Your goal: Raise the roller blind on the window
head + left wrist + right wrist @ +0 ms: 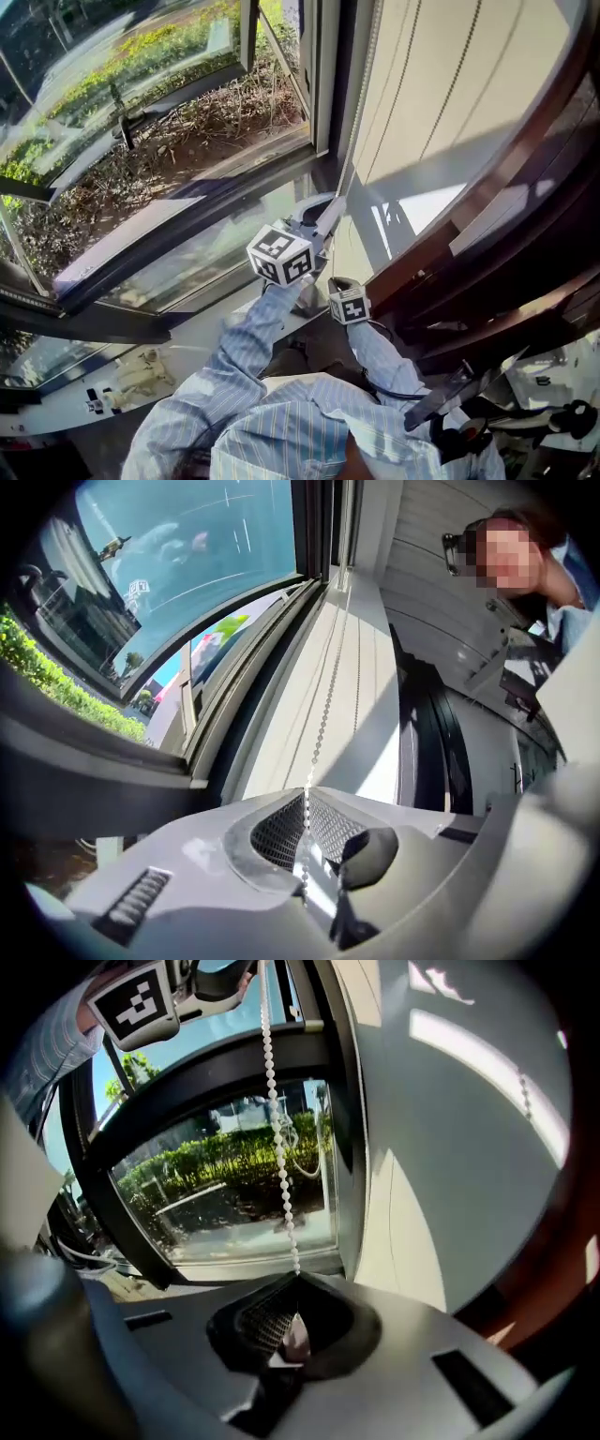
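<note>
Both grippers closed on the one chain (277,1119) by the window (187,103): left gripper (305,791) higher, pads shut on the beads, strand rising straight out of them. Right gripper (297,1279) just below, jaws together on the same strand, beads vanishing between the pads. Blind (450,84) hanging right of the frame, pale fabric filling the upper right of the head view, bottom edge hard to make out. For a good pull: draw down along the strand's own line, not out toward the room, to avoid skipped beads at the mechanism overhead. Work hand over hand, loosening one gripper only with the other clamped, to stop any run-back of the fabric. Regrip high, taking the beads squarely mid-pad rather than at the very tips. Ease off near the end of each reach instead of jerking. Judged only from the grip, no telling yet whether this strand raises or lowers. Count: two grippers, each with one cube (279,255); one chain in hand; one blind; one window.
</note>
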`<state>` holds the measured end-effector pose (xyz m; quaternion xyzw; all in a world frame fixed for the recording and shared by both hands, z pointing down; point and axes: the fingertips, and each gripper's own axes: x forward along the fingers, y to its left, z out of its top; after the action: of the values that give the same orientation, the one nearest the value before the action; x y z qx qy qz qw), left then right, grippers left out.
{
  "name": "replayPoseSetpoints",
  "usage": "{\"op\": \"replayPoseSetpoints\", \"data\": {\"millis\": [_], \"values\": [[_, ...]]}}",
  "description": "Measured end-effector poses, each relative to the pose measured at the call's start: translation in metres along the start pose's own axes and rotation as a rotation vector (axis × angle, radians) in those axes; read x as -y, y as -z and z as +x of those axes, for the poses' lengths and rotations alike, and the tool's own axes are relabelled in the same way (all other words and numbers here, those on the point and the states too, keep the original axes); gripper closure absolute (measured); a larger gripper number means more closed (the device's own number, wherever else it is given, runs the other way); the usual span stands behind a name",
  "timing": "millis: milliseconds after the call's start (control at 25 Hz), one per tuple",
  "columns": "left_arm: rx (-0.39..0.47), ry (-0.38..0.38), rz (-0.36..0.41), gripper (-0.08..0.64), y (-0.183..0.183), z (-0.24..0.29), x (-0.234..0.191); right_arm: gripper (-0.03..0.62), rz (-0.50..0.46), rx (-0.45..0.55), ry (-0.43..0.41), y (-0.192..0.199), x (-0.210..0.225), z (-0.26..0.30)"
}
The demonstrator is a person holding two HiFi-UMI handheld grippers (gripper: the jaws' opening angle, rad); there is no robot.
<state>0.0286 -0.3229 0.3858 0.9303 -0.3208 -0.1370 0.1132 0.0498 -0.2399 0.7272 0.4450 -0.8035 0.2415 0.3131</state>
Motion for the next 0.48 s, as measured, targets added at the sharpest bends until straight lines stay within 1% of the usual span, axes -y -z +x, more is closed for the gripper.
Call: {"op": "replayPoseSetpoints", "data": {"millis": [80,120,160,200,280,360,400,440,480], "values": [[-0.002,-0.009,-0.021,0.548,0.015,-0.006,-0.004,0.586,-0.02,-0.04,0.009,0.018,0.0,-0.001],[0.001,-0.003,-0.043,0.548,0.017,-0.008,-0.005,0.586,-0.047,-0.027,0.016,0.016,0.0,-0.007],[-0.003,0.008,-0.062,0.548,0.017,-0.009,-0.004,0.584,-0.076,0.016,0.016,0.006,-0.002,-0.017],[-0.011,0.019,-0.069,0.548,0.016,-0.009,-0.003,0.584,-0.094,0.091,0.007,-0.015,-0.004,-0.032],[-0.02,0.026,-0.053,0.548,0.014,-0.01,-0.002,0.584,-0.082,0.31,-0.02,-0.083,-0.007,-0.082],[-0.01,0.02,-0.054,0.548,0.013,-0.012,-0.004,0.583,-0.059,0.555,-0.056,-0.169,-0.01,-0.152],[-0.004,0.019,-0.063,0.548,0.012,-0.012,-0.005,0.58,-0.07,0.665,-0.086,-0.213,-0.014,-0.189],[-0.002,0.02,-0.07,0.548,0.012,-0.012,-0.004,0.56,-0.095,0.757,-0.121,-0.254,-0.02,-0.224],[-0.005,0.024,-0.072,0.548,0.013,-0.011,-0.003,0.529,-0.127,0.827,-0.154,-0.29,-0.026,-0.253]]}}
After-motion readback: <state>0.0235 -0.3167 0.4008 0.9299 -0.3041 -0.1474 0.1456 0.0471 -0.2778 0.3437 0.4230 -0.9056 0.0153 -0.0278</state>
